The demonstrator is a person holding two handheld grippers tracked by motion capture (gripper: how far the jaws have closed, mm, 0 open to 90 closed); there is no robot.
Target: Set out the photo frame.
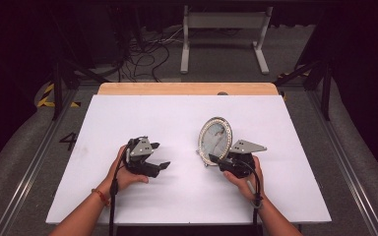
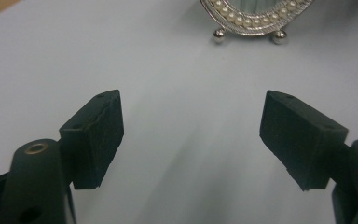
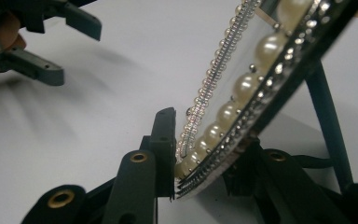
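"4" on floor [image 1: 69, 141] (left of table)

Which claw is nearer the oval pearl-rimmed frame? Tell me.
Right. The right claw is clamped on the oval pearl-rimmed frame at its lower edge. The left claw is open, pointing at the frame from across bare table.

1. Lab or recording studio setup, not a home.
2. White-topped desk [image 1: 187, 191] with a bare light wooden strip at its far edge [image 1: 187, 88], standing alone on grey carpeted floor [image 1: 19, 162].
3. Tangle of black cables on the floor [image 1: 142, 54] behind the desk.
4. White metal table frame with two legs [image 1: 224, 34] farther back.
5. Yellow-black hazard tape [image 1: 47, 98] and metal floor rails [image 1: 344, 167] beside the desk.
6. Dark, unlit surroundings beyond the lit desk.
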